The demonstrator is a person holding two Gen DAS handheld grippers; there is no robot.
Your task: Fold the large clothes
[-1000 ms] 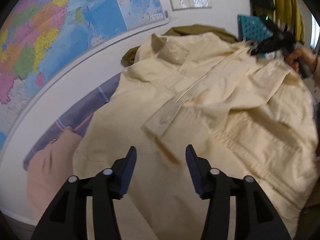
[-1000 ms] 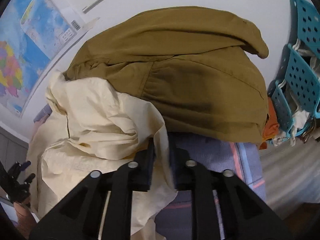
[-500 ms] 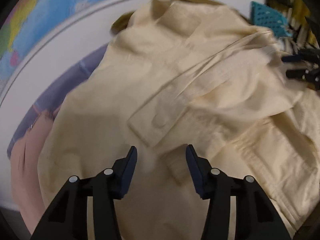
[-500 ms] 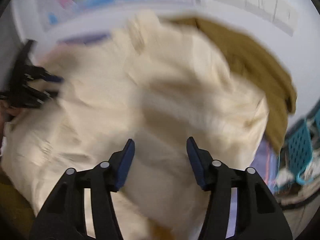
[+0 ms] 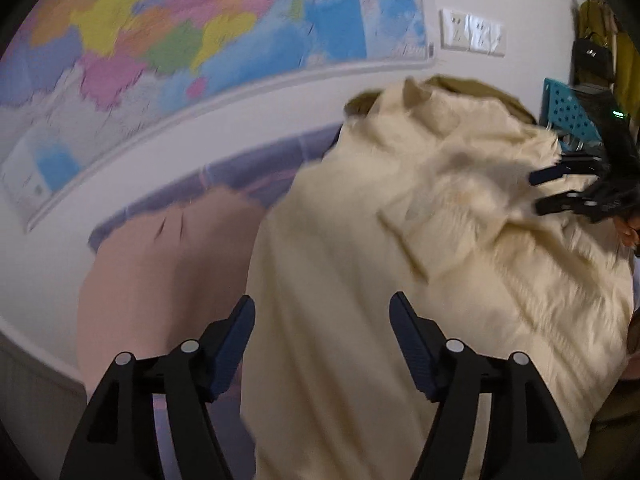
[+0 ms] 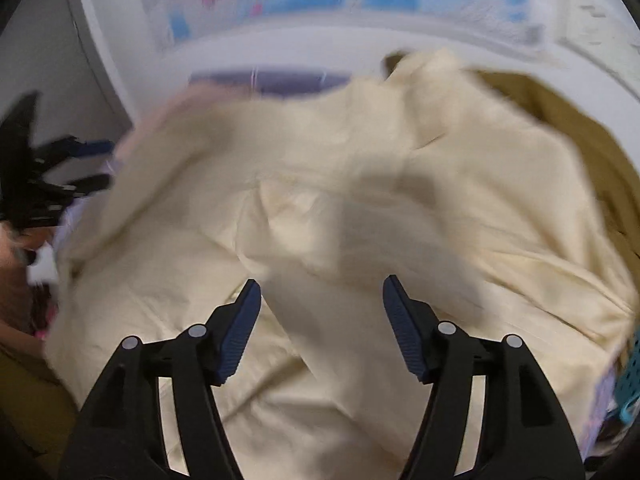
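A large cream jacket (image 5: 420,248) lies spread and rumpled on a purple-sheeted surface; it fills the right wrist view (image 6: 340,208) too. My left gripper (image 5: 322,328) is open and empty, hovering over the jacket's near left edge. My right gripper (image 6: 322,312) is open and empty above the jacket's middle; it also shows at the right of the left wrist view (image 5: 560,188), beside the jacket's far fold. The left gripper shows at the left edge of the right wrist view (image 6: 60,168). Both views are motion-blurred.
A pink garment (image 5: 160,264) lies left of the jacket on the purple sheet (image 5: 248,168). An olive-brown garment (image 6: 560,120) lies behind the jacket. A wall map (image 5: 160,40) and sockets (image 5: 472,32) are behind. A teal basket (image 5: 568,112) stands at the right.
My right gripper let go of the jacket's edge, opened, and swung round over the jacket. My left gripper stayed open and drew back to the left, bringing the pink garment into view.
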